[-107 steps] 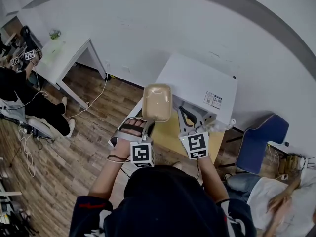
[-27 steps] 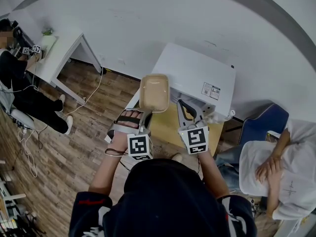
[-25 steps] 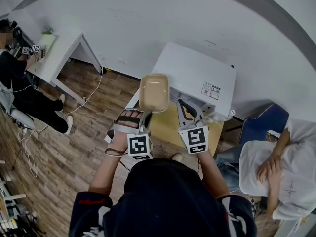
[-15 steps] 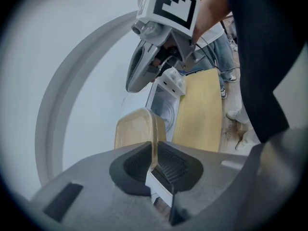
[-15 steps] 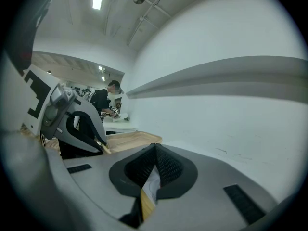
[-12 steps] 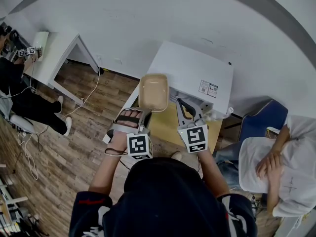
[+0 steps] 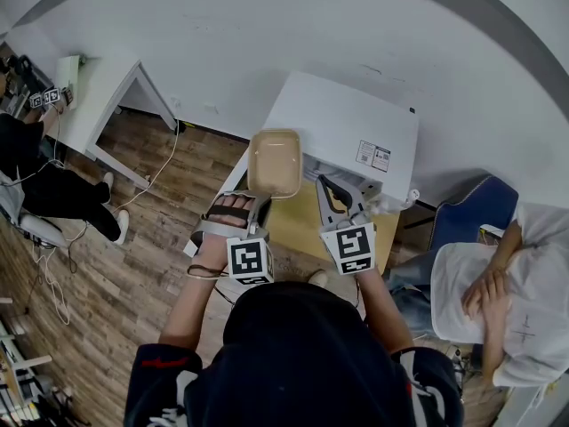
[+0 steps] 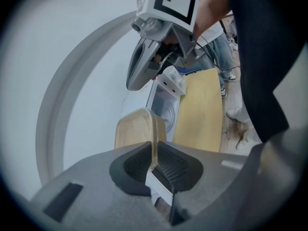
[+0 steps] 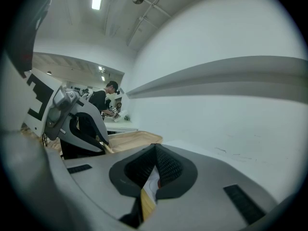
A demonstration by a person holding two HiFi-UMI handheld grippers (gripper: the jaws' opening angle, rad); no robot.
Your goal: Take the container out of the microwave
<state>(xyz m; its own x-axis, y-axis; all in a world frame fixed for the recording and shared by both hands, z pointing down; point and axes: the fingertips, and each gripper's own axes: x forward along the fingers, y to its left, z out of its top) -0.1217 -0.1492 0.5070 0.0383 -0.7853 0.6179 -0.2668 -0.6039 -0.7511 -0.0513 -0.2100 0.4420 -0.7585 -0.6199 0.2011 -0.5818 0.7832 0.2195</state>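
Note:
A tan, shallow plastic container [image 7: 274,163] hangs in the air in front of the white microwave [image 7: 356,127]. My left gripper [image 7: 259,203] is shut on its near rim; in the left gripper view the thin rim [image 8: 154,143] runs between the two black pads. The right gripper [image 7: 323,185] hovers just right of the container, jaws shut with nothing in them, pointing at the microwave front. In the left gripper view the microwave's cavity [image 8: 167,110] shows open beyond the container [image 8: 134,131]. The container [image 9: 132,139] also appears in the right gripper view, held by the left gripper [image 9: 102,146].
The microwave stands on a small yellow-topped table [image 7: 298,225]. A white desk [image 7: 102,87] and a seated person [image 7: 31,181] are at the far left, with cables on the wood floor [image 7: 116,265]. A blue chair [image 7: 467,221] and another person in white [image 7: 502,301] are at the right.
Both grippers and the container have held still over the last second. Since the earliest frame, the person in white at the right has sat up into view.

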